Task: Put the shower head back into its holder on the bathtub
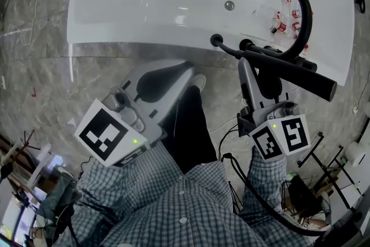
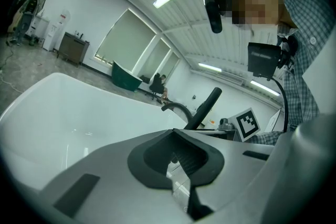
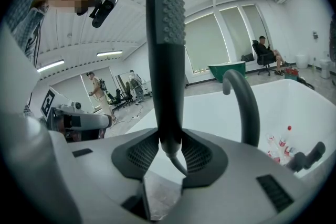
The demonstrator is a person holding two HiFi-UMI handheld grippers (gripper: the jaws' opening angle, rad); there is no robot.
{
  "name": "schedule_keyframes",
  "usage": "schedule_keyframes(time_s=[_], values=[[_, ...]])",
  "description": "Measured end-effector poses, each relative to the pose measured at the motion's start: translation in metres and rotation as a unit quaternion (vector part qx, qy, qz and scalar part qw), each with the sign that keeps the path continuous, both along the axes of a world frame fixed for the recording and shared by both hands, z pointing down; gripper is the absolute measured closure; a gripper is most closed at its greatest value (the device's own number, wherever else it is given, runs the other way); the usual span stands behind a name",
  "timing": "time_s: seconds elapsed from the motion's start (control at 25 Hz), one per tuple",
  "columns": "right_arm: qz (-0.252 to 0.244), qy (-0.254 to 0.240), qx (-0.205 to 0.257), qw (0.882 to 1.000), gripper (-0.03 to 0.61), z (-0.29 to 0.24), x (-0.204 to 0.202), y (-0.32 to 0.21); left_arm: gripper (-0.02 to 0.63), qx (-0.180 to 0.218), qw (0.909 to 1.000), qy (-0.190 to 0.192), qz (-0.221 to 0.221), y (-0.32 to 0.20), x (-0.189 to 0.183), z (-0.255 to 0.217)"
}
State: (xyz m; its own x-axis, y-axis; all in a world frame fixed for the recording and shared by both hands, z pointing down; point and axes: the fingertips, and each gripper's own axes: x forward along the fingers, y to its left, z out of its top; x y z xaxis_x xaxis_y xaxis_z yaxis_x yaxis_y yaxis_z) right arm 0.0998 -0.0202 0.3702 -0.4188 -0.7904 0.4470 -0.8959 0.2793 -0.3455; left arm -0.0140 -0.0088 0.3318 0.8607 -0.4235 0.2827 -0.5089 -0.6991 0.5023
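Right tongs [image 3: 167,152] around black shower head [image 3: 165,34]

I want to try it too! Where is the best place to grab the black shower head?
Grab the slim, smooth bottom end of the shower head, just above the hose, squeezing from both sides across the round stick. The right gripper holds it there. That leaves the bumpy spray part free up top.
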Motion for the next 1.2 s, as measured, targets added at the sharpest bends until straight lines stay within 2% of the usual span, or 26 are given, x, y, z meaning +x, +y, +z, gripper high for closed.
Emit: schedule_keyframes(time_s=[0.52, 1.2], values=[[-0.011, 0.001, -0.018, 1.000, 0.446, 0.043, -0.004, -0.003, 0.604, -0.024, 0.9996, -0.014, -0.002, 0.001, -0.005, 0.044], [-0.011, 0.016, -0.021, 1.000, 0.446, 0.074, -0.008, -0.016, 0.604, -0.021, 0.9997, -0.009, 0.005, -0.006, -0.001, 0.066]])
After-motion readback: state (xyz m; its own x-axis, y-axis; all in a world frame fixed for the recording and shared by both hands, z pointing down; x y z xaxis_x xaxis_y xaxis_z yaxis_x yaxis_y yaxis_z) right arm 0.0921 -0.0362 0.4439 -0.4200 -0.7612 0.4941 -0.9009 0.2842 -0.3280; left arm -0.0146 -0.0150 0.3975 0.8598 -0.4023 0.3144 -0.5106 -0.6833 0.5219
